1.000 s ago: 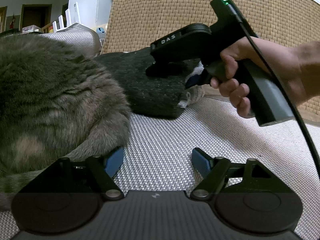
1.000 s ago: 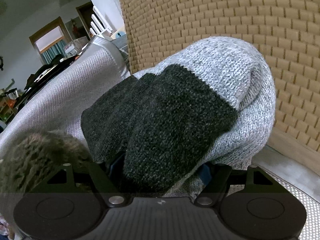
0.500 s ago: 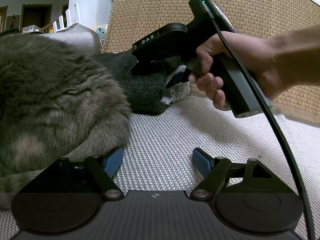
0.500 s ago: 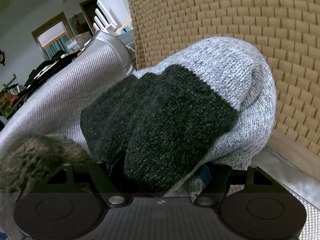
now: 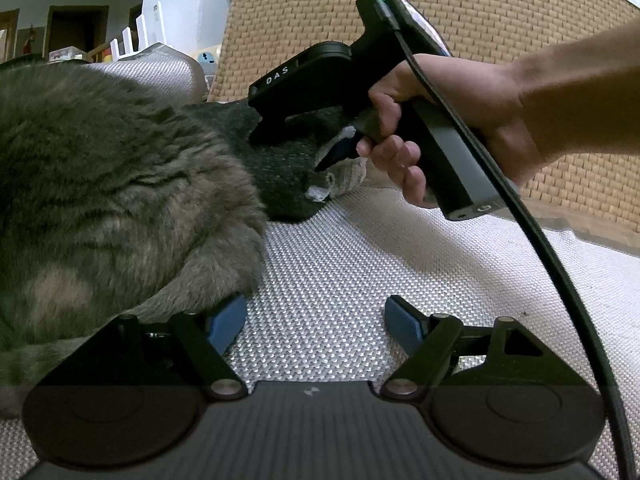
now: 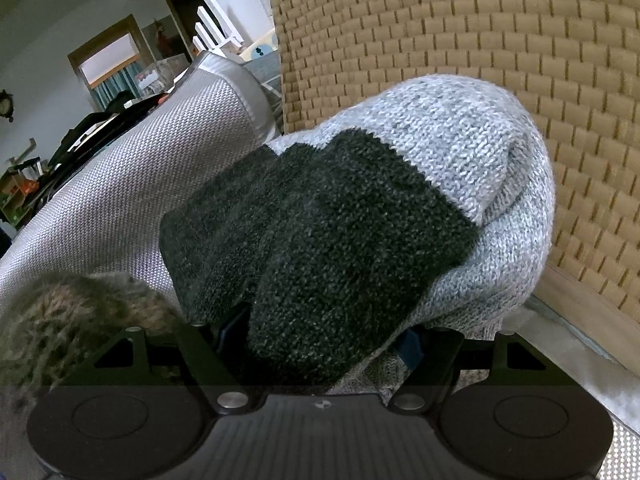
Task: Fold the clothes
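Sweater [image 6: 340,248], bunched dark and light grey knit, fills the right tool's [image 6: 324,338] wide jaws; left tool [image 5: 316,326] gapes empty beside a tabby cat [image 5: 112,200].

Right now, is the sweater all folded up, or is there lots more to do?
Nearly there, it seems. Done: the grey knit sweater is already doubled into a thick bundle. In hand: the right gripper has that bundle between its fingers. Left: setting it down on the sofa cushion beside the cat. The left gripper is open and holds nothing.
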`<state>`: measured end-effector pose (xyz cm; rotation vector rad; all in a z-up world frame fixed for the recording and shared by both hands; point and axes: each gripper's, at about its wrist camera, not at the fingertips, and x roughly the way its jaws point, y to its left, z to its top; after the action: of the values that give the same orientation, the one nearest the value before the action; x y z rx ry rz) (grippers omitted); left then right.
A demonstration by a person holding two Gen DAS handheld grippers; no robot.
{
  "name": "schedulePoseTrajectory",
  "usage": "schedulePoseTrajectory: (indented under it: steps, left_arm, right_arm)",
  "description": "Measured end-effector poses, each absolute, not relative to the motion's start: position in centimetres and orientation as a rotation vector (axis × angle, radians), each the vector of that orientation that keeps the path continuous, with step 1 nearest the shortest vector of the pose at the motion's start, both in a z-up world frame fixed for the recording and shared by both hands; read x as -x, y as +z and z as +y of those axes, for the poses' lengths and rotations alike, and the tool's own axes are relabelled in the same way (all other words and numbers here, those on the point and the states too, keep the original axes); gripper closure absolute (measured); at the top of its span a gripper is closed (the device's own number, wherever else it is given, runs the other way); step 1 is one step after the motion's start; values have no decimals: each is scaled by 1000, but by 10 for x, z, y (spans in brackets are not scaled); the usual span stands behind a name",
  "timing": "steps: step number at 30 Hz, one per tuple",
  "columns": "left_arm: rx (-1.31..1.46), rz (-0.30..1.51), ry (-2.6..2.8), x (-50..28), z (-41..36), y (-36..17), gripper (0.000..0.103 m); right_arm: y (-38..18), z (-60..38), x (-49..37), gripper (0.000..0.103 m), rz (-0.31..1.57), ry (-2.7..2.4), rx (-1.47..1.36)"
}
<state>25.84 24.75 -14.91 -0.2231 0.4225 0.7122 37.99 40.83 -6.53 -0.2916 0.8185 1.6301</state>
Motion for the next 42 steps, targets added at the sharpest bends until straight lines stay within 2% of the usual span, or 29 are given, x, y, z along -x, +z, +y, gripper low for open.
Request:
schedulePoseTrajectory:
  steps: [42]
  left_arm:
    - [220,414,725,-253,226,-156,23]
  right_arm:
    - [-65,460,-352,25,810,1665,338]
